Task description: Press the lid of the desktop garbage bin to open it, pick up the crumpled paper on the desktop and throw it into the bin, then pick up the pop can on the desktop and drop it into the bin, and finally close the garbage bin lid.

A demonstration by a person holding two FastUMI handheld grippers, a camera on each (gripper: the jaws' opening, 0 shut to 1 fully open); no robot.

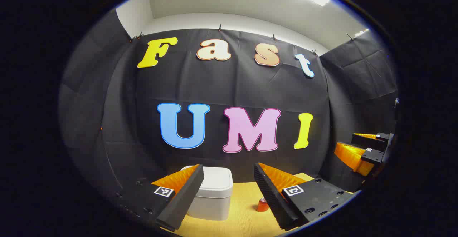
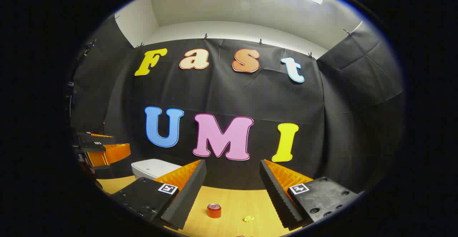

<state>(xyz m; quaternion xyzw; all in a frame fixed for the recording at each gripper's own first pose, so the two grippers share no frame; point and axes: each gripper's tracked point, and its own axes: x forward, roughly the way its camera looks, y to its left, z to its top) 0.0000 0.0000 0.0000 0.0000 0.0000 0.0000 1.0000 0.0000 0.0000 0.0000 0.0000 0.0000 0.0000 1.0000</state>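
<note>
Both the left gripper (image 1: 227, 188) and right gripper (image 2: 232, 190) hold their fingers wide apart, gripping nothing. Beyond them on the wooden counter (image 2: 232, 203) stand a white bin (image 1: 214, 194) with its lid down, a red can (image 2: 214, 210) upright, and a small yellow crumpled paper (image 2: 248, 218) just beside the can. No writing on them is legible.

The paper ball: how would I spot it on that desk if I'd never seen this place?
Start at the wooden desk in front of the black cloth wall. In the right gripper view, find the red can standing between the gripper's two open fingers; the paper ball lies just right of it, apart from it. It is the smallest thing there: a yellowish crumpled wad, unlike the smooth can and the white bin.
</note>
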